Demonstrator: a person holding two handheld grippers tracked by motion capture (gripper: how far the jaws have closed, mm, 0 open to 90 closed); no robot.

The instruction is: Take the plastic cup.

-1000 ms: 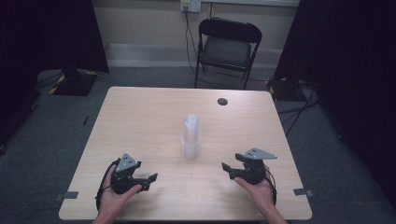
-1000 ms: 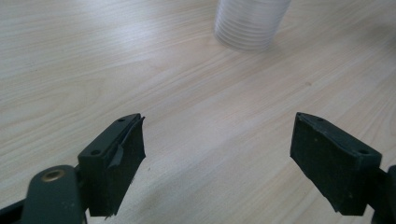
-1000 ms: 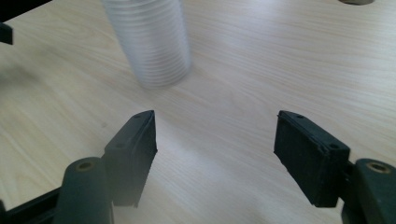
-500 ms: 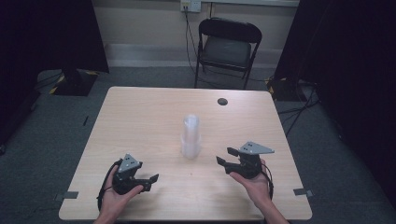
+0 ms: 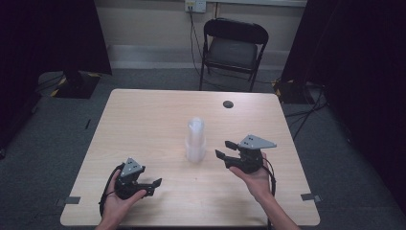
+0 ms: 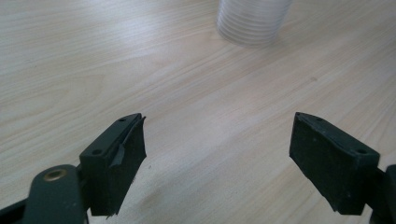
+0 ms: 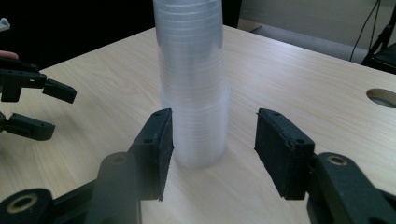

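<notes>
Starting at the right gripper [image 7: 212,116]: jaws apart, pads bare, squeezing nothing. Just been pulled a little closer together, with no thing caught between them. Aimed straight at the stack of cups [image 7: 191,70], which stands just past the pad tips, near but not touching. Probably lined up this way to take hold of the stack low down. Held up off the table [image 5: 143,124] by the hand, on the right side of the stack in the high view [image 5: 222,148].

Over to the left gripper [image 6: 219,121]: jaws let go and spread wide, nothing but bare wood between them. Sitting low near the near left edge [image 5: 155,186], well apart from the stack [image 6: 252,21]. Likely just waiting for its turn.

Now the stack itself [image 5: 196,141]: clear plastic cups, one pushed inside the next, standing upright in the middle of the table. Wider at the bottom, thinner up top. Nothing else to see inside, only more cups. Too many thin rims to count.

Farther out: a small round hole [image 5: 228,104] at the far side of the table, then a black folding chair [image 5: 232,48] beyond it.
</notes>
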